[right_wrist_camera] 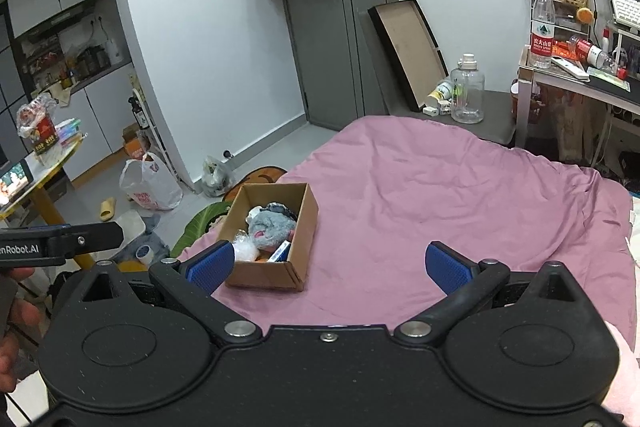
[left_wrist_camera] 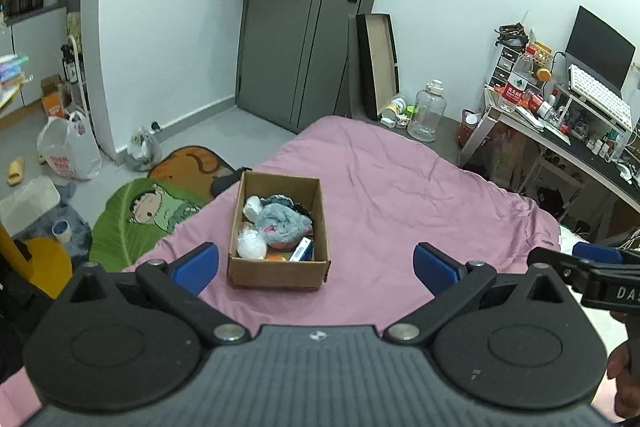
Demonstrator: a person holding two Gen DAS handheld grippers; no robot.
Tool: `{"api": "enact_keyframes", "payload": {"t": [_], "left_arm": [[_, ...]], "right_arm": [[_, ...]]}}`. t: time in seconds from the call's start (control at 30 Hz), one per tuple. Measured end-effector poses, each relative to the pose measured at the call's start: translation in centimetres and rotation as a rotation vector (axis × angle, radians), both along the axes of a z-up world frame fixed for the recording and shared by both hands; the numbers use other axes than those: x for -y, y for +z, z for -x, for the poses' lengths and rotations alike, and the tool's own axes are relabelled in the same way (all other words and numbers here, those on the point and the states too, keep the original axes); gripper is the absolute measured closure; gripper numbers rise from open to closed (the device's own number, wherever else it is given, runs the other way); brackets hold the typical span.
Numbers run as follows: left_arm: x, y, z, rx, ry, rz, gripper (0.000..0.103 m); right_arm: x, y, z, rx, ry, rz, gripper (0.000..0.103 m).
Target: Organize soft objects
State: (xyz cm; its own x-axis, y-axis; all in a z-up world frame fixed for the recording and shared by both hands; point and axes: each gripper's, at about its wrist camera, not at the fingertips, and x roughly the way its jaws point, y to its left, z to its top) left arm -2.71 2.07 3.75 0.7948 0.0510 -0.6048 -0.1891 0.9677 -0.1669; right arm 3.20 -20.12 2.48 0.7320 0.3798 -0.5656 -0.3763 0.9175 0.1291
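A brown cardboard box (left_wrist_camera: 276, 273) (right_wrist_camera: 266, 277) sits on the pink bedspread (left_wrist_camera: 400, 195) (right_wrist_camera: 440, 195) near the bed's left edge. Inside lie a grey fluffy plush (left_wrist_camera: 282, 223) (right_wrist_camera: 270, 225), a white soft bundle (left_wrist_camera: 251, 247) (right_wrist_camera: 245, 249), a dark knitted piece (left_wrist_camera: 280, 201) and a small blue and white packet (left_wrist_camera: 301, 250) (right_wrist_camera: 279, 253). My left gripper (left_wrist_camera: 316, 267) hovers open just in front of the box, holding nothing. My right gripper (right_wrist_camera: 328, 265) is open too, to the right of the box, over bare bedspread.
A green and orange cartoon rug (left_wrist_camera: 152, 215) lies on the floor left of the bed, with plastic bags (left_wrist_camera: 68, 151) beyond it. A cluttered desk (left_wrist_camera: 560, 131) stands at the right. A clear jug (right_wrist_camera: 467, 95) and a leaning tray (right_wrist_camera: 408, 51) stand by the grey door.
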Motion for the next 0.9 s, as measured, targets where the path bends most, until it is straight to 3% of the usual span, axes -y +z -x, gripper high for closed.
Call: {"api": "enact_keyframes", "payload": {"t": [0.27,0.9], "left_arm": [[0.3,0.7,0.8,0.023,-0.007,-0.019,0.0],[0.2,-0.2,2.1,0.008,0.014,-0.018,0.0]], "right_arm": [[0.7,1.2,1.4,0.055,-0.001,-0.029,0.0],[0.9,-0.5,2.0,0.017,0.008,-0.057,0.0]]}}
